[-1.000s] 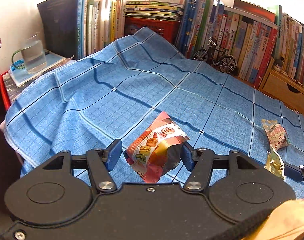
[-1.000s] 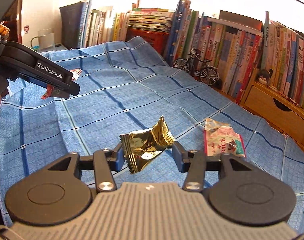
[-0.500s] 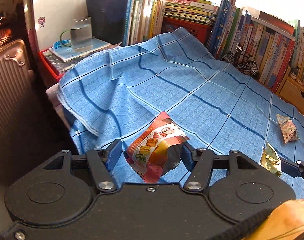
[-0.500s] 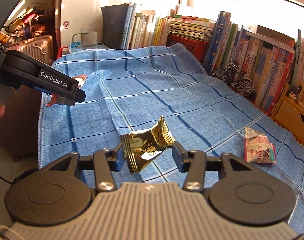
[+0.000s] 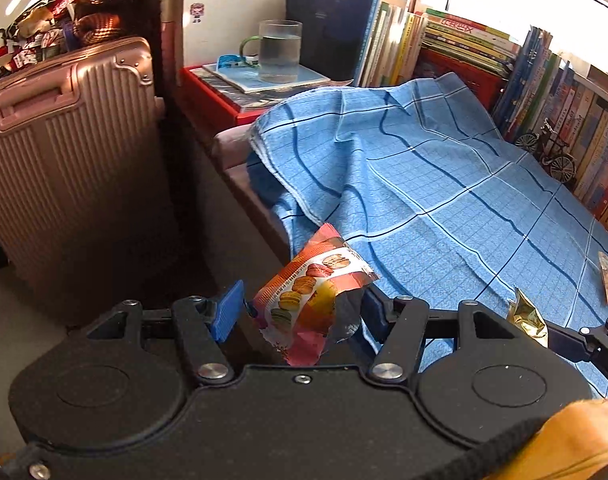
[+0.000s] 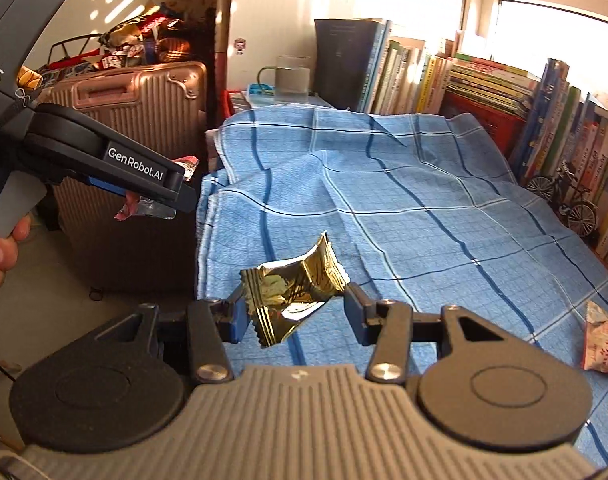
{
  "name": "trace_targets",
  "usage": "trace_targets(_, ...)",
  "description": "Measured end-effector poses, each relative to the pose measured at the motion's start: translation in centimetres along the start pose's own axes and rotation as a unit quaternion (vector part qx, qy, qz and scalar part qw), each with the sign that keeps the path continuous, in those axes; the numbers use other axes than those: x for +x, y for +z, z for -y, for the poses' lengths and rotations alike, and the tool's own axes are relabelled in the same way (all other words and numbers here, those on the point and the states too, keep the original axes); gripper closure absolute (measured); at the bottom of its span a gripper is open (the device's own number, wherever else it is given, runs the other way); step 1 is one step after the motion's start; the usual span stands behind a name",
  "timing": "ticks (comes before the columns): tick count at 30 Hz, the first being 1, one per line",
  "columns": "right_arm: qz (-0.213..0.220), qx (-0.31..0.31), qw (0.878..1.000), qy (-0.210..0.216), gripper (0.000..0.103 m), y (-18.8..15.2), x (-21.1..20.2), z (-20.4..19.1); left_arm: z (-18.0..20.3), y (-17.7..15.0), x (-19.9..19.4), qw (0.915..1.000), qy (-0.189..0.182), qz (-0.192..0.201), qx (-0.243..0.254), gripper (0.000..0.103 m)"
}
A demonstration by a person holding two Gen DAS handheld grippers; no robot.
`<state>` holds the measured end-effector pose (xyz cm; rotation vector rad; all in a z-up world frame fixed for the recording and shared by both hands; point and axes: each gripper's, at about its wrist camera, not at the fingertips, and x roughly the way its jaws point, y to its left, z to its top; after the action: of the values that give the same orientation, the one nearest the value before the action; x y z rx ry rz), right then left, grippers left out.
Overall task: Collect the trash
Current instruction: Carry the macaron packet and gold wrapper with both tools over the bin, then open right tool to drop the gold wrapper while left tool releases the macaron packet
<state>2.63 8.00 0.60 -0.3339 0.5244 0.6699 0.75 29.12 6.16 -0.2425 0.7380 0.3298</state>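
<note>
**Two wrappers held, one left on the cloth**

The macaron wrapper (image 5: 311, 304) sits between the pads of the left tool (image 5: 300, 312). The tool is closed on it and holds it up in the air. It hangs past the edge of the blue cloth (image 5: 443, 184), over the floor. The gold wrapper (image 6: 294, 288) sits between the pads of the right tool (image 6: 294, 312). That tool grips it too, just above the near edge of the cloth.

Both wrappers are thin, crinkly and empty. They look very light. They are soft and bend easily, so a gentle squeeze is enough. The foil is shiny and may be slippery, so I think a grip across the thick, crumpled middle is safer than a pinch on a flat corner. Nothing in them can break.

A third wrapper (image 6: 601, 344), pink and white, lies flat on the cloth, well to the right of the gold wrapper. It is not picked up yet. I would take it by its puffed middle or by a raised edge, since it lies flat.

At the far side of the cloth stand rows of books (image 6: 483, 80) and a small toy bike (image 6: 571, 196). A glass of water (image 5: 280, 52) stands at the cloth's far left corner. A pink suitcase (image 5: 64, 152) stands on the floor to the left of the cloth. I cannot see a bin.
</note>
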Motion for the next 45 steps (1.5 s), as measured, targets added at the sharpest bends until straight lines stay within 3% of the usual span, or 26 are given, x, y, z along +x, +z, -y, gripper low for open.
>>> trace_targets(14, -0.012, -0.044, 0.995, 0.088, 0.048, 0.3, 1.1, -4.4, -4.1, -2.8, -1.9, 0.9981, 0.044, -0.014, -0.042, 0.043)
trace_targets(29, -0.037, -0.064, 0.989, 0.126, 0.048, 0.3, 2.6, -7.0, -6.4, -5.0, -1.6, 0.9951, 0.053, -0.035, -0.076, 0.043)
trace_targets(32, -0.037, -0.070, 0.988, 0.129, 0.038, 0.3, 2.7, -7.5, -6.6, -5.1, -1.6, 0.9950, 0.054, -0.038, -0.075, 0.043)
trace_targets(38, -0.037, -0.079, 0.988, 0.130, 0.033, 0.3, 3.1, -8.2, -7.1, -5.0, -1.4, 0.9940, 0.056, -0.040, -0.084, 0.037)
trace_targets(42, -0.034, -0.083, 0.989, 0.119, 0.018, 0.3, 3.1, -8.4, -7.3, -4.9, -1.1, 0.9937, 0.060, -0.043, -0.084, 0.035)
trace_targets(45, -0.031, -0.083, 0.988, 0.124, 0.016, 0.4, 3.0, -8.5, -7.5, -4.9, -1.0, 0.9937, 0.059, -0.045, -0.084, 0.035)
